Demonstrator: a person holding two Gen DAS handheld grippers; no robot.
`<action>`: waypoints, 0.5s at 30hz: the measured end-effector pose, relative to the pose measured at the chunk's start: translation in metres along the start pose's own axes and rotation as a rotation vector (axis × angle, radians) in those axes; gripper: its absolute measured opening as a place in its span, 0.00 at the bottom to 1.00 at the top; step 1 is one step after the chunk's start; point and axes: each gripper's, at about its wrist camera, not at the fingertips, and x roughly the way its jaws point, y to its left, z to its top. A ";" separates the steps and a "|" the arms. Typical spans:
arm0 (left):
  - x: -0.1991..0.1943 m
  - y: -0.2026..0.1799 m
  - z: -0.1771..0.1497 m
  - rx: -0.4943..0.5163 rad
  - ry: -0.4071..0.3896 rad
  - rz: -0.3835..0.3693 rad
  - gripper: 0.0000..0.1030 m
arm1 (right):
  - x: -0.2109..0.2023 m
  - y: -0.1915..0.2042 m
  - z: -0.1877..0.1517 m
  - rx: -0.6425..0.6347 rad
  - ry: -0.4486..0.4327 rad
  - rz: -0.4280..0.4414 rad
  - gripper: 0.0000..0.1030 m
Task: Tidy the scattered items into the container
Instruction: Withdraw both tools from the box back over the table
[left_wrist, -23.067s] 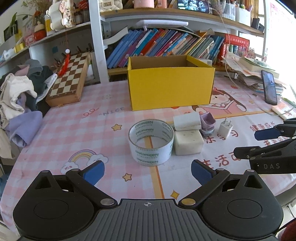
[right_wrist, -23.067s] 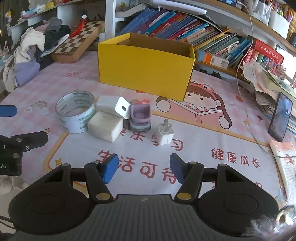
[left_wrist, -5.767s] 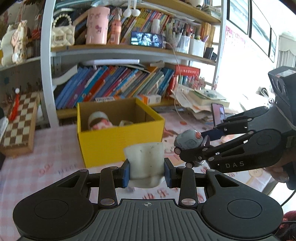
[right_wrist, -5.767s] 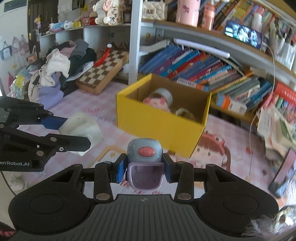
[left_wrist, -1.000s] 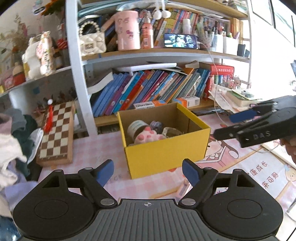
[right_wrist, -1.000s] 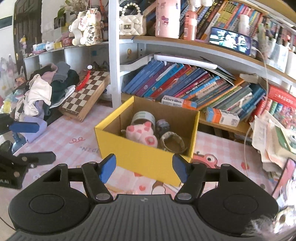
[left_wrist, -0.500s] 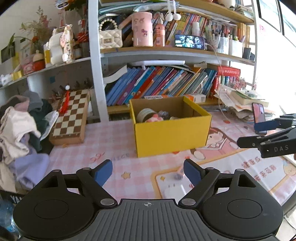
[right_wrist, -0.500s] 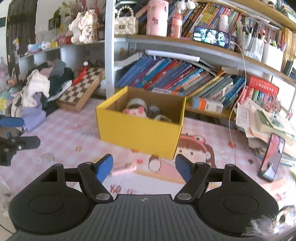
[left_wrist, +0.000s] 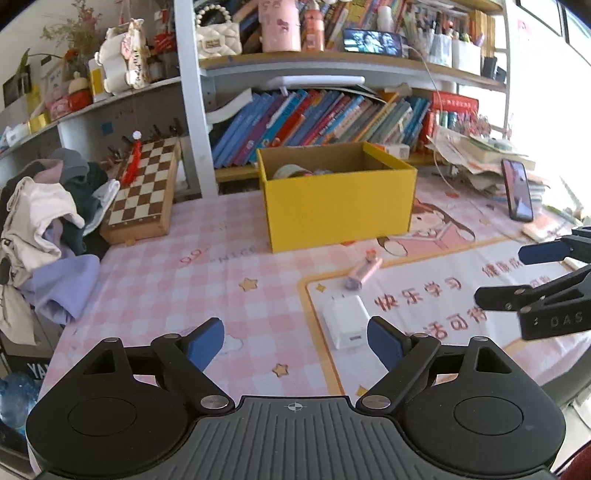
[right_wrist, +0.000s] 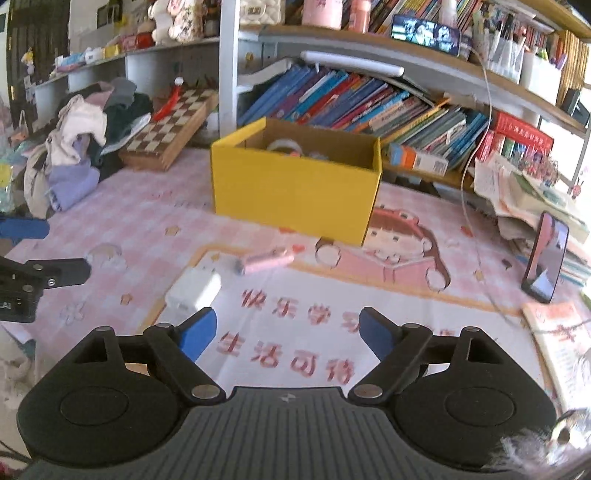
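Observation:
The yellow cardboard box (left_wrist: 338, 205) (right_wrist: 295, 192) stands on the pink checked tablecloth, with a tape roll and other items partly visible inside. In front of it lie a white charger block (left_wrist: 345, 319) (right_wrist: 194, 288) and a small pink tube (left_wrist: 364, 271) (right_wrist: 264, 262). My left gripper (left_wrist: 295, 341) hovers above the cloth, its jaws opening, nothing between them; the charger lies just ahead of its right finger. My right gripper (right_wrist: 286, 330) is also opening and empty, the charger off its left finger. Each gripper shows in the other's view: the right gripper (left_wrist: 532, 275), the left gripper (right_wrist: 44, 251).
A chessboard box (left_wrist: 142, 194) and a heap of clothes (left_wrist: 44, 221) lie at the left. A phone (right_wrist: 546, 254) leans on stacked papers at the right, and a booklet (right_wrist: 563, 347) lies near the right edge. Bookshelves (left_wrist: 332, 114) rise behind the box.
Both grippers have drawn back from the box and come lower toward the table. Their jaws have spread wider. The charger and pink tube have come into view in front of them.

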 end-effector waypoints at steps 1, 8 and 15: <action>0.000 -0.002 -0.003 0.001 0.006 -0.006 0.88 | 0.000 0.002 -0.004 0.006 0.010 0.004 0.82; 0.006 -0.026 -0.023 0.081 0.077 -0.070 0.88 | 0.006 0.018 -0.024 0.005 0.091 0.017 0.82; 0.011 -0.031 -0.025 0.096 0.095 -0.091 0.88 | 0.010 0.022 -0.026 -0.014 0.105 0.005 0.84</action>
